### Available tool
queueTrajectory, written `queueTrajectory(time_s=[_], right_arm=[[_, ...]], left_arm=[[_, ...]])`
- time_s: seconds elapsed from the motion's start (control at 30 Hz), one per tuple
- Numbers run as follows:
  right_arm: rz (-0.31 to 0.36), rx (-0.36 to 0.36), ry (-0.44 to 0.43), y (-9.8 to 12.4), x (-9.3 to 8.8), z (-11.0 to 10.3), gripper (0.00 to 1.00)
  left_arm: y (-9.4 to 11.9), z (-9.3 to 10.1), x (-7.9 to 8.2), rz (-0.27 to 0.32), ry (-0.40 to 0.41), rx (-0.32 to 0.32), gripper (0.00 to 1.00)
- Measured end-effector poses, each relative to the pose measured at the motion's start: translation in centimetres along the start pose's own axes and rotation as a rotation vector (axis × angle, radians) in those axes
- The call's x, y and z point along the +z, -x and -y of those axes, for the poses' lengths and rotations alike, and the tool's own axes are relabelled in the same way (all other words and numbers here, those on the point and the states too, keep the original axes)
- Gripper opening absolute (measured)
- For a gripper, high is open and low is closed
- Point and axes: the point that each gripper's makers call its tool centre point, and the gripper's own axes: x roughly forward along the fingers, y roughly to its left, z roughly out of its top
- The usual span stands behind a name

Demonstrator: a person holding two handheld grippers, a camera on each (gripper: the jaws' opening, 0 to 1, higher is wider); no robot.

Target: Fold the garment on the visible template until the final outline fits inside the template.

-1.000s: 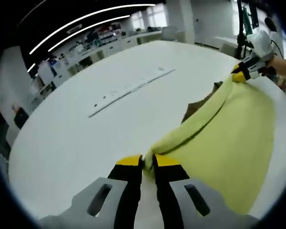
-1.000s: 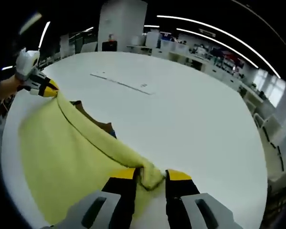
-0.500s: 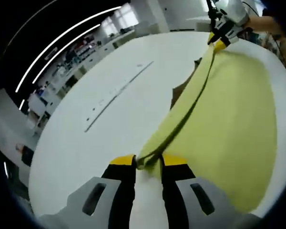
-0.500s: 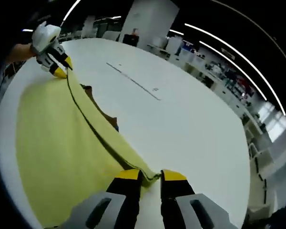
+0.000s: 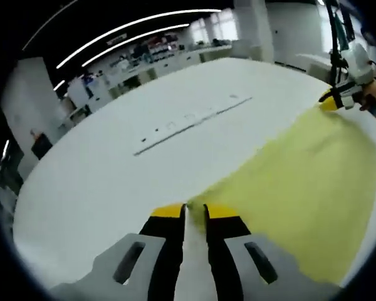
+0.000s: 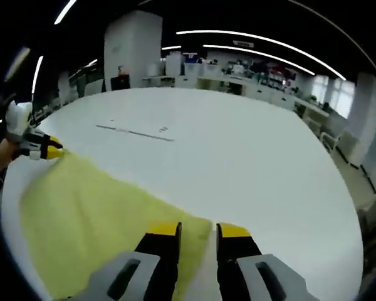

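Since half a second ago the yellow garment [image 5: 301, 194] has gone from a lifted, taut fold with a brown patch showing under it to lying flat on the white table [image 5: 144, 169]; the brown patch is now covered. Both cameras also swung, so part of that shift is just view change.

Garment now: a flat yellow sheet, its leading edge running as one long straight line between the two grippers. In the left gripper view that edge runs from the left gripper [image 5: 193, 216] up and right to the right gripper [image 5: 338, 99]. In the right gripper view it runs from the right gripper [image 6: 197, 233] up and left to the left gripper [image 6: 47, 152].

Jaws: both pairs are nearly closed, each on a corner of that edge. Left pair looks clenched on the cloth corner. Right pair has cloth between the jaws with a small gap; I read it as gripping.

Key relation: the fabric lies on the person's side of the edge, each gripper at one end, so neither is nearer the middle. A thin dark marked line [image 5: 191, 124] sits further out across the table, well apart from the edge. Template outline itself I cannot tell.
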Motion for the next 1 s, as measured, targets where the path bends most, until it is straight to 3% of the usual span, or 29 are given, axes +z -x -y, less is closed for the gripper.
queueTrajectory(time_s=[0.13, 0.23, 0.4, 0.6, 1.0], right_arm=[[0.01, 0.023, -0.028, 0.6, 0.5, -0.4, 0.31], [0.011, 0.066, -0.066, 1.4, 0.7, -1.2, 0.4], [-0.007, 0.137, -0.085, 2.9, 0.6, -2.5, 0.53], [-0.016, 0.209, -0.082, 5.2, 0.4, -4.3, 0.62], [-0.035, 0.312, -0.004, 10.4, -2.5, -7.0, 0.7]], left_arm=[[0.8, 0.1, 0.3, 0.021, 0.012, -0.02, 0.25], [1.7, 0.8, 1.1, 0.081, 0.103, -0.073, 0.34], [3.4, 1.4, 1.4, 0.103, 0.091, -0.108, 0.51], [5.7, 2.5, 0.8, 0.119, 0.089, -0.166, 0.64], [10.8, 5.2, -1.1, 0.17, 0.117, -0.295, 0.7]])
